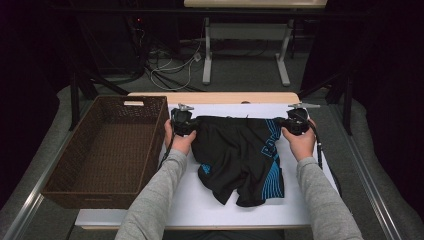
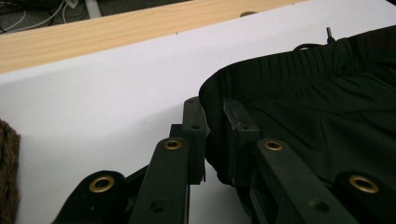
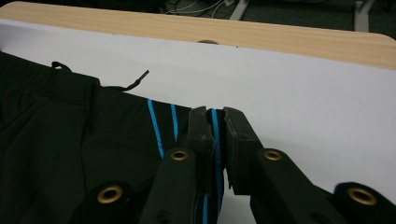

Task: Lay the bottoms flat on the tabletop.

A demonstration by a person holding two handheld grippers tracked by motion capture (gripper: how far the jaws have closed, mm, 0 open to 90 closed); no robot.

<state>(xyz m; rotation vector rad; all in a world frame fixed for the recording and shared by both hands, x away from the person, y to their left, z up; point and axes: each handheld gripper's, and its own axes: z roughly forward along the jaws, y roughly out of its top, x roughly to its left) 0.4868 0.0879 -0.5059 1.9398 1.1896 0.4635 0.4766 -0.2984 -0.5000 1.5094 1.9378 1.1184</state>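
Observation:
A pair of black shorts with bright blue stripes lies on the white table sheet, waistband toward the far edge, legs hanging toward me. My left gripper is shut on the waistband's left corner; in the left gripper view the gathered black fabric is pinched between the jaws of that gripper. My right gripper is shut on the waistband's right corner, and in the right gripper view its jaws clamp the blue-striped edge. A drawstring end lies on the sheet.
A dark brown wicker basket stands to the left of the sheet, close to my left forearm. The wooden table edge runs along the far side. Beyond it are a desk frame and cables on the floor.

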